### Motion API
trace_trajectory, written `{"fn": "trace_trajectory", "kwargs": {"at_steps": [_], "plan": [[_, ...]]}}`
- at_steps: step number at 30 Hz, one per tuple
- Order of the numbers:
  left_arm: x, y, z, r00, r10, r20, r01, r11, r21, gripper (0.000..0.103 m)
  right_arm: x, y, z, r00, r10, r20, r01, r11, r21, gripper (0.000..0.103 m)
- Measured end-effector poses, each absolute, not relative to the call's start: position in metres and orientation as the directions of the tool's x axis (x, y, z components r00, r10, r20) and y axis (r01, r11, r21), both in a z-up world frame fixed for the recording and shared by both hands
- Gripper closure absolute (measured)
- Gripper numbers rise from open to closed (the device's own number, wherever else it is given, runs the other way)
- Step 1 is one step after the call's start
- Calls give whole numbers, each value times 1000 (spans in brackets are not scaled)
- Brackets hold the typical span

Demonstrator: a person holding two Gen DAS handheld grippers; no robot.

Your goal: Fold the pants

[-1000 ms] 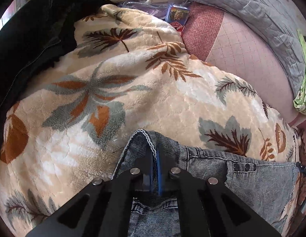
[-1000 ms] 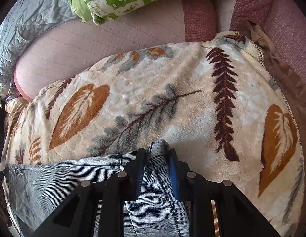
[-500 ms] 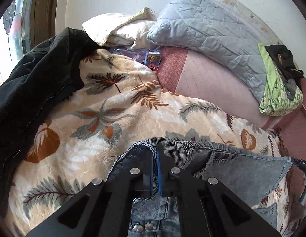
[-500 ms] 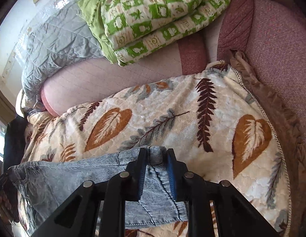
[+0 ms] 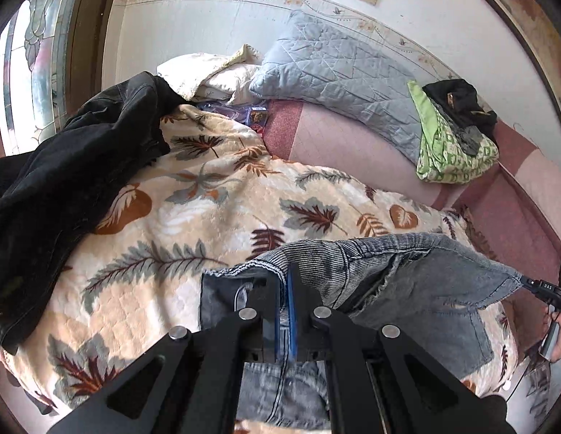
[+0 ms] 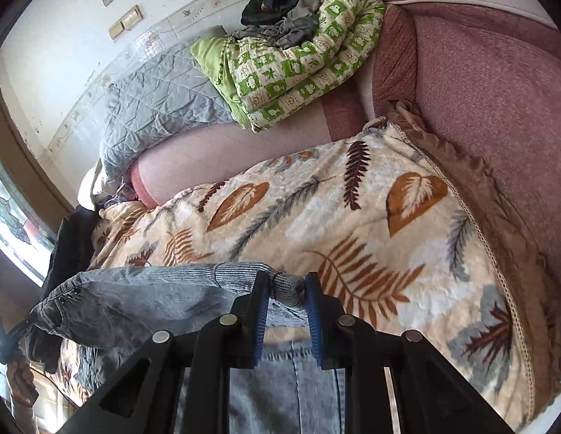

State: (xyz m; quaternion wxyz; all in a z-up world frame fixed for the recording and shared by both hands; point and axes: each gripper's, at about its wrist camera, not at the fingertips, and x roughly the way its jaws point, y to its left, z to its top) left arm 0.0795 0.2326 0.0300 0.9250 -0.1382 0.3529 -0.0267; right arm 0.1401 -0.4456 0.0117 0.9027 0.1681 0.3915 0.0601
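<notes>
Grey-blue denim pants [image 5: 407, 289] hang stretched between both grippers above a leaf-print blanket [image 5: 215, 217]. My left gripper [image 5: 285, 282] is shut on the waistband at one end. My right gripper [image 6: 286, 285] is shut on the bunched waistband at the other end; the pants [image 6: 143, 300] stretch off to the left in that view. The rest of the pants hangs down below the grippers, mostly hidden by them.
A black jacket [image 5: 63, 181] lies on the blanket's left side. A grey quilted pillow [image 5: 345, 76], a green patterned quilt [image 6: 298, 65] with dark clothes on top, and pink couch cushions [image 6: 497, 108] sit behind. A window [image 5: 30, 54] is at the left.
Both grippers have risen well above the blanket with the waistband held, lifting the pants off it. More of the room and wall has come into view.
</notes>
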Motion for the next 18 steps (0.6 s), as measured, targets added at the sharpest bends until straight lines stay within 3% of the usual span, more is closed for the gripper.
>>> {"fn": "trace_trajectory", "kwargs": {"at_steps": [3,8,10,11,12,15,18], "plan": [[52,235,1,701,-169,-693,-24,965,-260,98,95,-448,-27,634,263,-727,20,934,356,82],[21,246,-45,600,-145,-787,-55,974,-221,95,43,-448,-120,395,323,-860,58,926,374,78],[15,253,-49,580,-78,-811,-93,983,-161,92,28,-453,-132,373,307,-875,97,925,367,56],[11,259,-47,579,-41,-814,-122,983,-136,87,24,-458,-130,384,295,-875,120,924,364,50],[9,264,-42,587,-21,-809,-143,981,-130,76,21,-463,-125,409,288,-866,142,917,372,42],[2,270,-15,657,50,-752,-192,976,-103,54,27,-476,-96,507,288,-813,169,891,421,40],[4,248,7,722,45,-691,-137,988,-78,48,57,-477,-77,552,317,-771,167,864,474,37]]}}
